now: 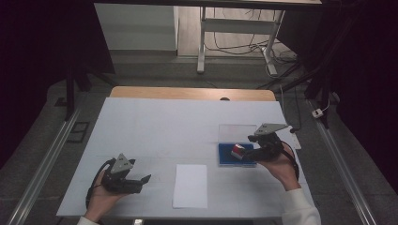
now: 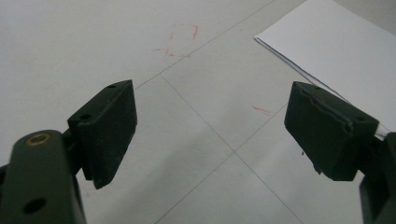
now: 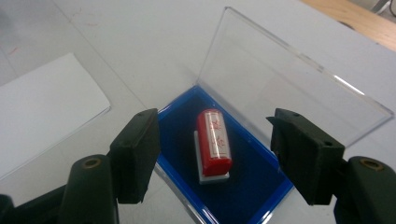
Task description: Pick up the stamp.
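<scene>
Seen from above, the desk (image 1: 155, 122) is covered in white, with a wooden edge showing at 12 o'clock. A sheet of paper (image 1: 190, 185) lies flat toward 6 o'clock of the desk's middle. At about 4 o'clock from the middle sits a shallow blue-lined box (image 1: 225, 157), its clear lid (image 1: 237, 132) swung open toward 12 o'clock. A red stamp (image 3: 214, 141) on a white base lies on its side on the blue lining, roughly in the box's centre, with red characters along its label.

The right gripper (image 3: 212, 149) hangs just over the box, jaws spread wide to either side of the stamp and touching neither it nor the box; it is released. In the high view the right gripper (image 1: 244, 152) reaches in from 3 o'clock of the box, held by a hand (image 1: 280, 165) in a white sleeve.

The left gripper (image 1: 146, 179) sits at 9 o'clock of the paper, near it but apart. Its jaws stand wide open over bare desk with nothing between them, and faint red marks (image 2: 180, 42) show on the surface beyond
</scene>
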A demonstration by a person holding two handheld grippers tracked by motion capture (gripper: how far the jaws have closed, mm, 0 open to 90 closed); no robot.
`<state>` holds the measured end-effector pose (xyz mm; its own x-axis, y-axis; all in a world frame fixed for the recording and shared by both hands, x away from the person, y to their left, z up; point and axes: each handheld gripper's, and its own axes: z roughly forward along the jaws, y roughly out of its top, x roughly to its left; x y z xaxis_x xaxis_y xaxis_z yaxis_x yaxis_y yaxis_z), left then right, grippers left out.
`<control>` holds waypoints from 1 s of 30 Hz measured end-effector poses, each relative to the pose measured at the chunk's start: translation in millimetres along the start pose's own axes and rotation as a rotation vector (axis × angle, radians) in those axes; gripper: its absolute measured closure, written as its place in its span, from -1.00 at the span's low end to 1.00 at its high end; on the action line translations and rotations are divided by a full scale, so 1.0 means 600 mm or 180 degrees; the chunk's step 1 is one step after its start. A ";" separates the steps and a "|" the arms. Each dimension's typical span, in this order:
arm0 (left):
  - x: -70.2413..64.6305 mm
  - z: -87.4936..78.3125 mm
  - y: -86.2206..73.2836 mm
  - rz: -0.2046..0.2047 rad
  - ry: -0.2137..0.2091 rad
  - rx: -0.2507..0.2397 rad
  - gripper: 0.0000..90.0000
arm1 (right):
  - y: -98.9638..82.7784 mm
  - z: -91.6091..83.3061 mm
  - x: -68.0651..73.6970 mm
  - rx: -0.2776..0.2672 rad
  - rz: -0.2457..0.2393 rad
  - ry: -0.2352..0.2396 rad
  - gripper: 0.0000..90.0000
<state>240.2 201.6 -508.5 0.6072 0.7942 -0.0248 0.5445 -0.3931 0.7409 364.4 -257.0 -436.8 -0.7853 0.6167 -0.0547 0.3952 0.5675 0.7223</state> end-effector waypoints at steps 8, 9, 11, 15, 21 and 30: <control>0.001 0.002 -0.001 0.0002 0.0004 0.0011 -0.62 | 0.010 0.032 0.002 0.0197 -0.0058 0.0036 -0.26; 0.001 0.001 -0.001 0.0002 0.0005 0.0010 -0.62 | 0.011 0.038 0.000 0.0224 -0.0057 0.0033 -0.24; 0.002 0.001 -0.001 0.0001 0.0007 0.0009 -0.61 | 0.010 0.041 -0.002 0.0256 -0.0052 0.0029 -0.22; 0.002 0.002 -0.002 0.0006 0.0017 0.0022 -0.61 | 0.008 0.047 -0.008 0.0282 -0.0011 0.0038 -0.18; 0.003 0.004 -0.003 0.0002 0.0018 0.0039 -0.61 | 0.004 0.054 -0.013 0.0316 -0.0012 0.0062 -0.12; 0.003 0.005 -0.005 -0.0003 0.0037 0.0053 -0.62 | -0.002 0.065 -0.016 0.0385 -0.0021 0.0214 0.19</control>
<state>241.6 202.7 -512.7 0.5999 0.7999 -0.0176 0.5547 -0.4000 0.7296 389.8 -242.5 -463.9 -0.8167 0.5770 -0.0100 0.4413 0.6355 0.6335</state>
